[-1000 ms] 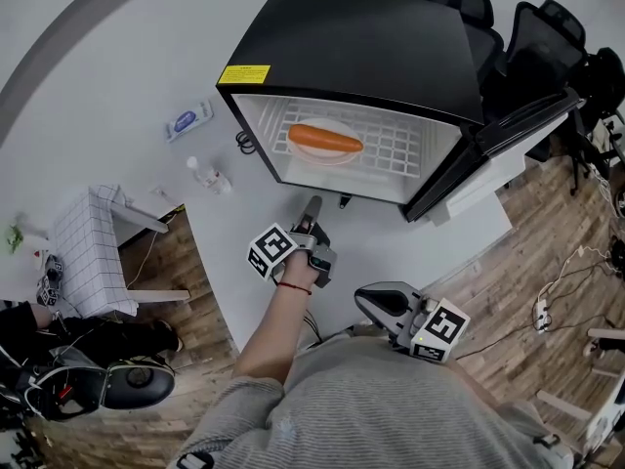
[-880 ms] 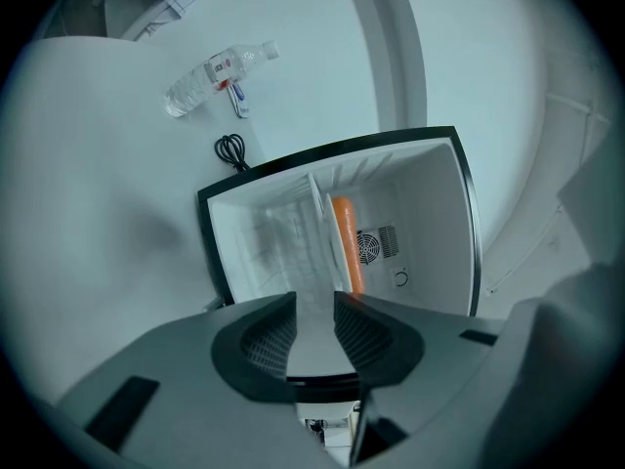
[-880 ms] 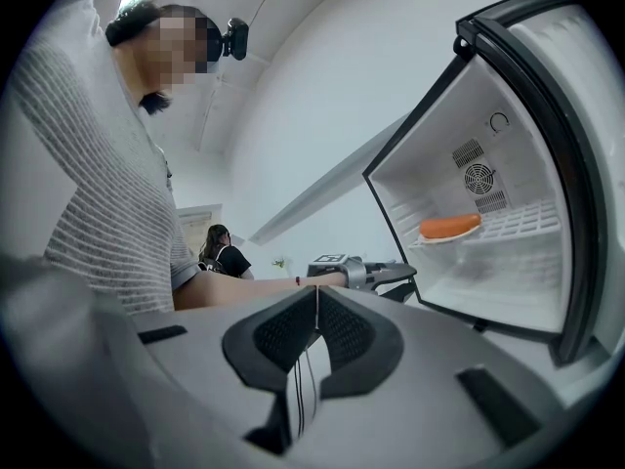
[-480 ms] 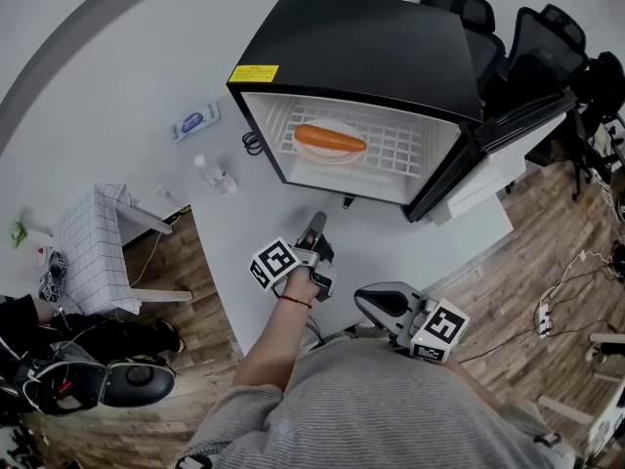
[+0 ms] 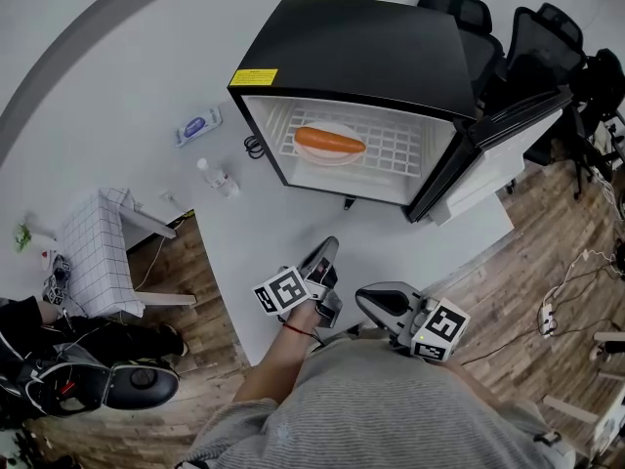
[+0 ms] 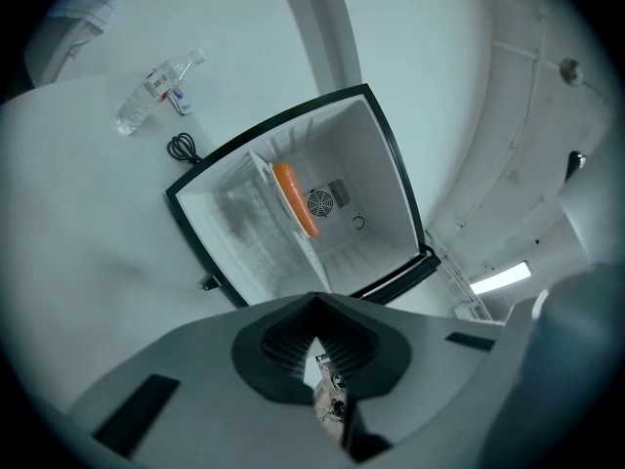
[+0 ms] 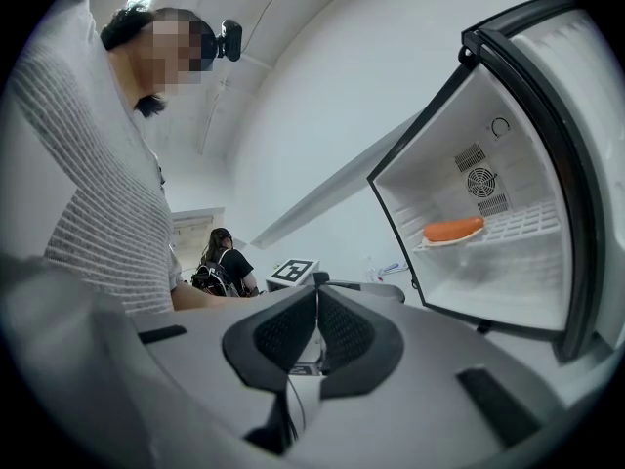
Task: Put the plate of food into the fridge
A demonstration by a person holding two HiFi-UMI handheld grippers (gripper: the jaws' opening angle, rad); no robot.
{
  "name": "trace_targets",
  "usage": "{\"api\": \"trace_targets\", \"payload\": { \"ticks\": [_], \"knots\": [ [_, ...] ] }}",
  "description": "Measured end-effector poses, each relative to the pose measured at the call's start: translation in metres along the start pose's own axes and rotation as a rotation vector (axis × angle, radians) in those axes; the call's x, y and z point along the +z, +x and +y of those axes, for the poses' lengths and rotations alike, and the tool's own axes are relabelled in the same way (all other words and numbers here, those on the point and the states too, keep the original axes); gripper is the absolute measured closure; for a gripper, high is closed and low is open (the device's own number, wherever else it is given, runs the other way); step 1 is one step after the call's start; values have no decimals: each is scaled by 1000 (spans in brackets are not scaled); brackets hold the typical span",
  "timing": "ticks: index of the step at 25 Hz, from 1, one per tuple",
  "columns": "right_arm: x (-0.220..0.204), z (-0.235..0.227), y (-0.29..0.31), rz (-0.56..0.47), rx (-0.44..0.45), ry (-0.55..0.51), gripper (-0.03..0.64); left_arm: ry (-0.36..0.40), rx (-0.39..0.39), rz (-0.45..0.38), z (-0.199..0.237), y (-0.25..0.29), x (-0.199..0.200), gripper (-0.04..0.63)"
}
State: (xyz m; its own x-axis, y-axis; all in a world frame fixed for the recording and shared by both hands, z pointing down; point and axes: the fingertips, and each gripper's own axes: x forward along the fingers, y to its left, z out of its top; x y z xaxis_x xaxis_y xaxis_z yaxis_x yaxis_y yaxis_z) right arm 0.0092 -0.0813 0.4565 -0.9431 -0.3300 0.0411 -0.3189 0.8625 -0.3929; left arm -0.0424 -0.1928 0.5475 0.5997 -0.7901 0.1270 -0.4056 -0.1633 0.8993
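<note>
The black mini fridge [image 5: 371,47] stands on the white table [image 5: 264,262] with its door [image 5: 513,115] swung open to the right. On its wire shelf lies a white plate [image 5: 326,154] with a long orange piece of food [image 5: 330,141], also seen in the left gripper view [image 6: 295,198] and the right gripper view [image 7: 454,230]. My left gripper [image 5: 327,248] [image 6: 314,301] is shut and empty, in front of the fridge near the table's front edge. My right gripper [image 5: 371,297] [image 7: 317,291] is shut and empty too, close to my body and level.
A small water bottle [image 5: 217,178], a blue-and-white pack [image 5: 193,125] and a coiled cable [image 5: 247,145] lie left of the fridge. Black office chairs [image 5: 532,37] stand behind it. A white grid stool [image 5: 93,252] stands on the wooden floor at left. A person [image 7: 220,262] sits far off.
My left gripper has drawn back from the fridge toward my body and rolled a little. The plate stays on the shelf. The right gripper has not moved.
</note>
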Motion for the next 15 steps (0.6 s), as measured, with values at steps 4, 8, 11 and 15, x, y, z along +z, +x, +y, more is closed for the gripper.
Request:
{"api": "trace_targets", "payload": {
  "ticks": [4,8,11,15],
  "knots": [
    [0,0,0,-5,0,6,603,89,-2,37,-10,-14,-16,584],
    [-1,0,0,-7,2,13,603,111,-23,78,-20,-27,-36,584],
    [-1,0,-1,-11,3,19,603,141,-21,101,-24,-38,-46,584],
    [-1,0,-2,-16,4,31,603,234,-55,142,-39,-49,-55,584]
  ]
}}
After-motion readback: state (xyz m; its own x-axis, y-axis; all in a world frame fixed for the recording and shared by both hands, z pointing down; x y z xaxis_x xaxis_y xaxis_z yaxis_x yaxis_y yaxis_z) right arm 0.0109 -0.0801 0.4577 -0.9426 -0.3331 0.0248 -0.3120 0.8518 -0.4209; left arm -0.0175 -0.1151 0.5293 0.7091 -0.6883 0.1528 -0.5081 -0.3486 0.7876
